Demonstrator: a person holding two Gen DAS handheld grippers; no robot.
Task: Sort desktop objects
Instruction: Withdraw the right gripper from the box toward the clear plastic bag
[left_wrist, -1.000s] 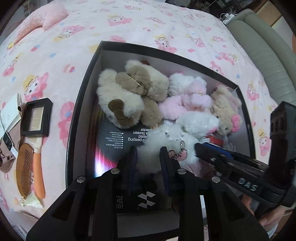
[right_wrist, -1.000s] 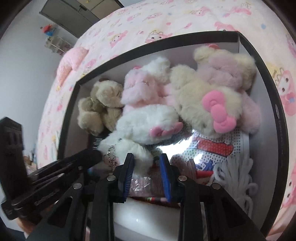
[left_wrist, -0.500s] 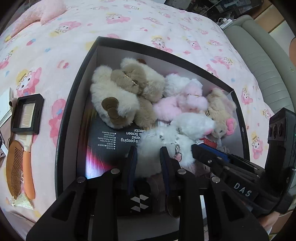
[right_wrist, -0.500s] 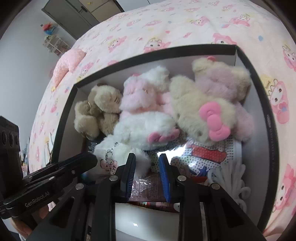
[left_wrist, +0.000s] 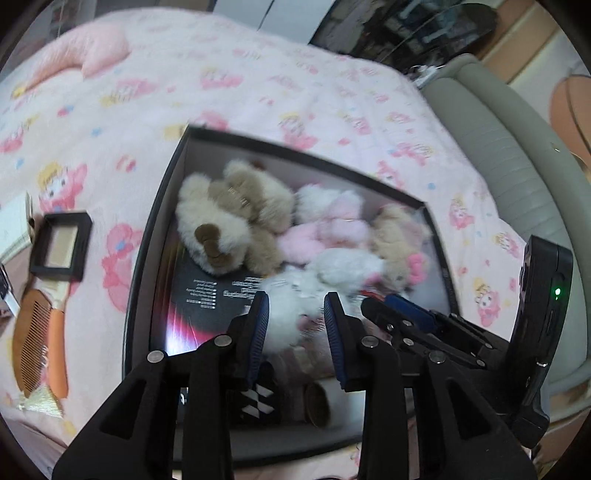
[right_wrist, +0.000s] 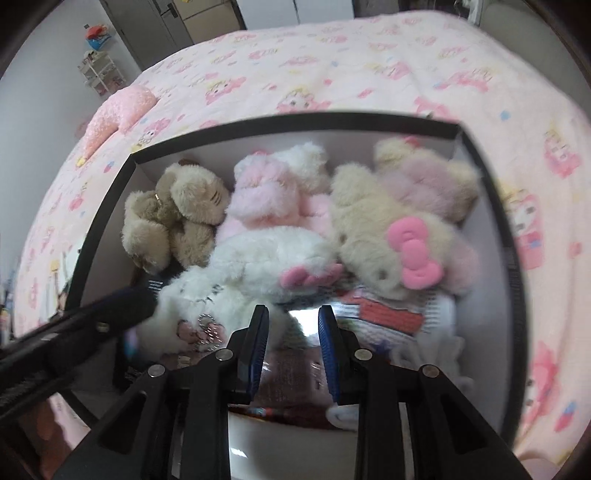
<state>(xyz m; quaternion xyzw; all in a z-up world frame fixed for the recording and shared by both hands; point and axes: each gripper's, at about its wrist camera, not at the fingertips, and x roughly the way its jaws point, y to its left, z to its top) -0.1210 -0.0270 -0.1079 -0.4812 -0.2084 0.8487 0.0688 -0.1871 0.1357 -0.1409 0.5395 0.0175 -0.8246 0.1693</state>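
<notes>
A black-rimmed box (left_wrist: 155, 236) sits on the pink bed, full of plush toys: a beige dog (left_wrist: 229, 225), a pink plush (left_wrist: 332, 225), a white plush (left_wrist: 325, 273) and a beige one with a pink bow (right_wrist: 406, 243). A black printed package (left_wrist: 207, 295) lies under them. My left gripper (left_wrist: 295, 325) hovers open and empty above the box's near side, over the white plush. My right gripper (right_wrist: 290, 332) is open and empty above the near side too; it shows in the left wrist view (left_wrist: 406, 314). The box rim also shows in the right wrist view (right_wrist: 110, 206).
Left of the box on the bedspread lie a black frame-like case (left_wrist: 61, 247), a brown comb with an orange handle (left_wrist: 37, 343) and white cards (left_wrist: 14, 225). A pink pillow (left_wrist: 85, 55) lies at the far left. A grey sofa edge (left_wrist: 517, 177) runs on the right.
Both grippers have risen and drawn back from the box, so the box looks smaller and more bed shows. Both stay open and empty. The toys have not moved.
</notes>
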